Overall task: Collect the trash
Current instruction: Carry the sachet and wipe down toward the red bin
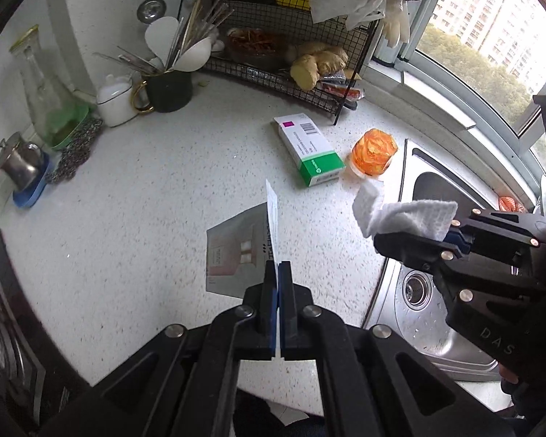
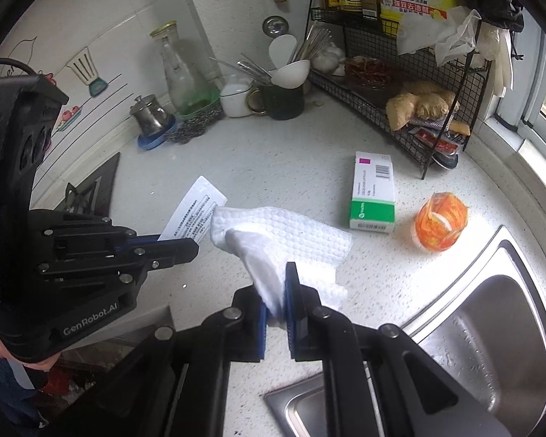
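Note:
My left gripper (image 1: 277,267) is shut on a flat printed packet (image 1: 236,251), held edge-on above the speckled counter; from the right wrist view the same packet (image 2: 194,213) sticks out of that gripper (image 2: 191,244) at the left. My right gripper (image 2: 275,291) is shut on a crumpled white paper towel (image 2: 284,236), also lifted off the counter; in the left wrist view this towel (image 1: 400,215) hangs from the right gripper (image 1: 382,238) over the sink's edge. On the counter lie a white and green medicine box (image 1: 309,149) (image 2: 373,196) and an orange crumpled wrapper (image 1: 374,151) (image 2: 441,221).
A steel sink (image 1: 426,306) (image 2: 491,327) lies to the right. A black wire rack (image 1: 291,65) holds ginger, dried chillies and bottles at the back. A dark mug of utensils (image 1: 167,87), a white jar, a glass carafe (image 1: 43,91) and a small steel pot stand at back left. A hob edge (image 2: 91,185) is left.

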Demonstrator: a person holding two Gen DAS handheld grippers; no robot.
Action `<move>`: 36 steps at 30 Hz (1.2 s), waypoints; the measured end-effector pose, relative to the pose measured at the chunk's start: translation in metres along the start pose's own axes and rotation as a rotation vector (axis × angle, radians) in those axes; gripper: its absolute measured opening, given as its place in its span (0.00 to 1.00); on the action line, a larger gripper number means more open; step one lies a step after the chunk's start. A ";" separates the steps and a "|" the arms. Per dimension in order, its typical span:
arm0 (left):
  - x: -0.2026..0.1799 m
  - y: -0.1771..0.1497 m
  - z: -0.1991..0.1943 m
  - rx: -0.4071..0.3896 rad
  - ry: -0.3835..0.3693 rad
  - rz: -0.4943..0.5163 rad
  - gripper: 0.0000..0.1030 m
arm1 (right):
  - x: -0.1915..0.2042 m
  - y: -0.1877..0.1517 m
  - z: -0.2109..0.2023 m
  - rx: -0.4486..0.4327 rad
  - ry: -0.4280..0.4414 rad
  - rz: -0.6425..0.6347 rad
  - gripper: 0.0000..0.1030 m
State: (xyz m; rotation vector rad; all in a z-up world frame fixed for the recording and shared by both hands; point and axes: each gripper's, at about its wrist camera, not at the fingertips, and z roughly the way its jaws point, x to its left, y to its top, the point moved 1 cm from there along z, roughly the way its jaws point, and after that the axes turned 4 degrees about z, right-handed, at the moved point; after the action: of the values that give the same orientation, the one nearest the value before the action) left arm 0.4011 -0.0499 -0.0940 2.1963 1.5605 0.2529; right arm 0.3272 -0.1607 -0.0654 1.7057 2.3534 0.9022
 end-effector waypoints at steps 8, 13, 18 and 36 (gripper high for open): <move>0.010 -0.038 -0.026 -0.024 0.032 -0.037 0.00 | 0.034 -0.021 -0.011 0.005 0.004 -0.025 0.07; 0.022 -0.074 -0.046 -0.034 0.052 -0.064 0.00 | 0.058 -0.040 -0.017 0.011 0.001 -0.034 0.07; 0.027 -0.116 -0.065 -0.038 0.076 -0.075 0.00 | 0.088 -0.065 -0.025 0.008 0.000 -0.053 0.07; 0.015 -0.253 -0.078 0.022 0.044 -0.120 0.00 | 0.147 -0.180 -0.033 0.090 -0.014 -0.042 0.08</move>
State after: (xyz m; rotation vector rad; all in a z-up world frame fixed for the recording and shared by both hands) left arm 0.1598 0.0514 -0.1391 2.1172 1.7194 0.2492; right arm 0.1096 -0.0781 -0.0931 1.6808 2.4462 0.7866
